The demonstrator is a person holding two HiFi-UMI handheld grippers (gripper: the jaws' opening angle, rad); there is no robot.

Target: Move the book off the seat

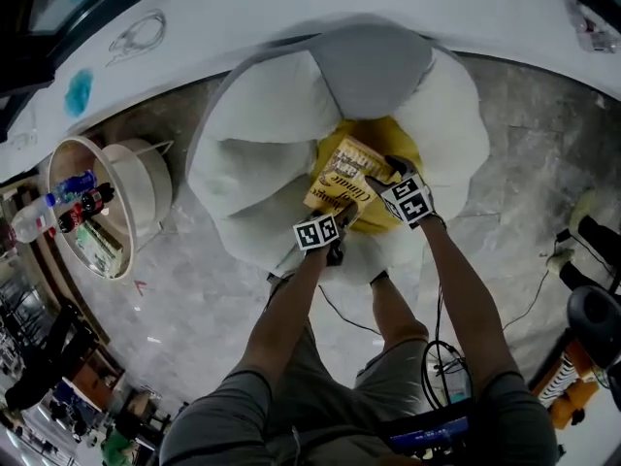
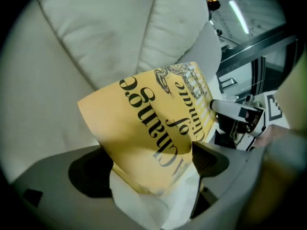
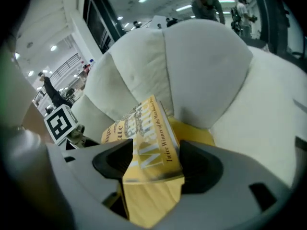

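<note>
At frame centre, head view, the book (image 1: 342, 178) sits tilted over the yellow seat (image 1: 386, 134). Left tongs (image 2: 153, 169) pinch its lower corner, right tongs (image 3: 151, 164) clamp the spine end; two-sided hold judged to steady it for lifting clear.

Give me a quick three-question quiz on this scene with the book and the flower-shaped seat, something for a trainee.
1. True or false: the book sits between the jaws of both the left gripper and the right gripper.
2. The book's cover is: A red, B yellow, C blue.
3. What stands on the round side table beside the seat?
Key: 1 true; 2 B; 3 bottles.
</note>
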